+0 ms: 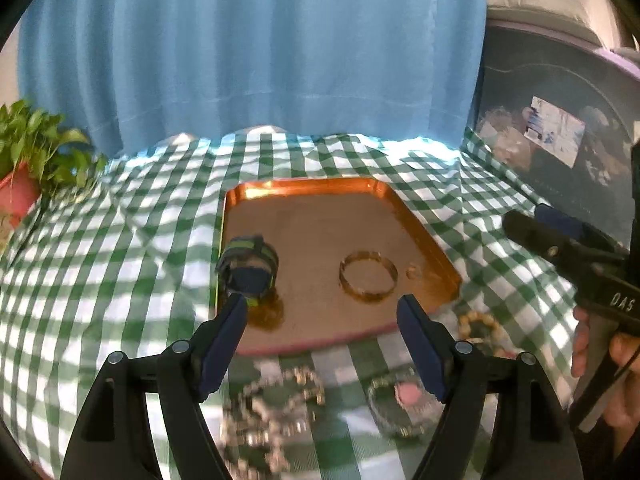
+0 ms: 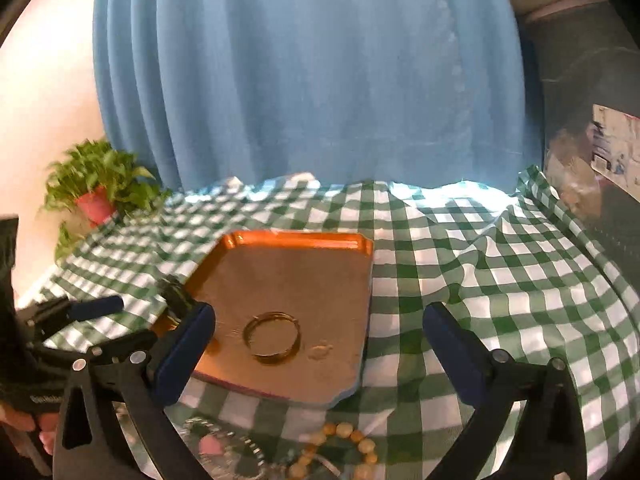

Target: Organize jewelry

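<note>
An orange tray (image 1: 420,224) (image 2: 352,280) lies on the green-checked cloth. In it sit a gold bangle (image 1: 368,276) (image 2: 273,337), a small ring (image 1: 415,271) (image 2: 321,351) and a dark watch with a green stripe (image 1: 249,266) at the tray's left edge. My left gripper (image 1: 325,320) is open and empty just before the tray's near edge, its left finger close under the watch. My right gripper (image 2: 318,344) is open and empty over the tray's near right part. A silver chain (image 1: 276,412), a pink-stone bracelet (image 1: 404,396) (image 2: 212,446) and a bead bracelet (image 1: 478,326) (image 2: 340,448) lie on the cloth.
A potted plant (image 1: 28,160) (image 2: 96,188) stands at the far left. A blue curtain (image 1: 256,48) hangs behind the table. A dark box (image 1: 560,128) stands at the right. The right gripper's body (image 1: 580,256) is at the right of the left view.
</note>
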`<state>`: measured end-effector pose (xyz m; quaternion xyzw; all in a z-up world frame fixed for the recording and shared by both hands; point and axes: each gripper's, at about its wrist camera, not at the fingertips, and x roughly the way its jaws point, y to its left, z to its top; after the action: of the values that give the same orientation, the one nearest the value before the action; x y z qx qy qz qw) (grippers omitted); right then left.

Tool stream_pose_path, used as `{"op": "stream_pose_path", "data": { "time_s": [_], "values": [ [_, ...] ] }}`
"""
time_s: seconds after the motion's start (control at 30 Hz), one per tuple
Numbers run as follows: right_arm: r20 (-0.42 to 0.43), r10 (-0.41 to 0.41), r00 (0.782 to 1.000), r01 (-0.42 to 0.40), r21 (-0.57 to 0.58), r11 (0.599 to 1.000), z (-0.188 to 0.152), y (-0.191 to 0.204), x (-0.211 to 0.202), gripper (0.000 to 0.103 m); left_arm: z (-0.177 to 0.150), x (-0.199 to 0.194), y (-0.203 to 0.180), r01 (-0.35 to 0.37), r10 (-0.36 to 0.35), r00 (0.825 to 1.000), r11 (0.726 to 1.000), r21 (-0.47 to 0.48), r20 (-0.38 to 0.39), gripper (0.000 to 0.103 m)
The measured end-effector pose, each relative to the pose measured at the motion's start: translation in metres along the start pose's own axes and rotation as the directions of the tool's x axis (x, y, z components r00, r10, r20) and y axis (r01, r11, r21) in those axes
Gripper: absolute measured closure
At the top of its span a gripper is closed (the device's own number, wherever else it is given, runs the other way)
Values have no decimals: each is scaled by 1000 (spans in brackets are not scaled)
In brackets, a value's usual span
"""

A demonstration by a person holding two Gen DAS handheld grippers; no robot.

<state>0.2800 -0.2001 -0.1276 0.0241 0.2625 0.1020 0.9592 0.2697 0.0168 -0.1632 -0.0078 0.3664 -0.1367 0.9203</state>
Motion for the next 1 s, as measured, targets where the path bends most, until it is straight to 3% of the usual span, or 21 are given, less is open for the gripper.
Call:
{"op": "stream_pose_path", "data": {
  "time_s": [0.17, 0.3, 0.37, 0.4, 0.47, 0.6, 0.7, 0.8, 0.9, 1.0],
  "values": [
    [-38, -19, 999, 20, 17, 1000, -8, -4, -36, 0, -21, -37, 20, 22, -21, 1000, 993, -114, 7, 26],
    [-55, 62, 997, -57, 84, 995, -43, -10, -64, 0, -52, -49, 25, 27, -30, 999, 985, -171, -15, 26],
    [-68, 57, 996, -52, 71, 996, -62, -9, -73, 1, -68, -47, 25, 44, -51, 998, 983, -177, -34, 30],
    [-84, 56, 995, -52, 56, 997, -73, -8, -75, 3, -75, -46, 24, 38, -46, 998, 985, -171, -41, 37],
    [-118, 61, 991, -57, 37, 998, -87, -8, -74, 16, -84, -42, 29, 15, -25, 998, 984, -178, -58, 50],
    [-147, 92, 985, -90, 21, 996, -97, -9, -64, 38, -90, -28, 43, 47, -68, 993, 977, -206, -98, 66],
    [-169, 91, 981, -96, -25, 995, -98, -5, -52, 53, -88, -20, 43, 33, -51, 993, 987, -157, -110, 72],
    [-202, 118, 972, -128, -37, 991, -95, -1, -34, 74, -86, -14, 44, 11, -25, 993, 992, -124, -113, 75],
    [-227, 181, 957, -197, -50, 979, -90, 8, -19, 78, -84, -11, 47, 3, -14, 993, 995, -97, -114, 75],
    [-251, 185, 950, -212, -85, 974, -91, 19, -9, 78, -88, -4, 56, -8, -8, 989, 994, -110, -150, 75]
  ]
}}
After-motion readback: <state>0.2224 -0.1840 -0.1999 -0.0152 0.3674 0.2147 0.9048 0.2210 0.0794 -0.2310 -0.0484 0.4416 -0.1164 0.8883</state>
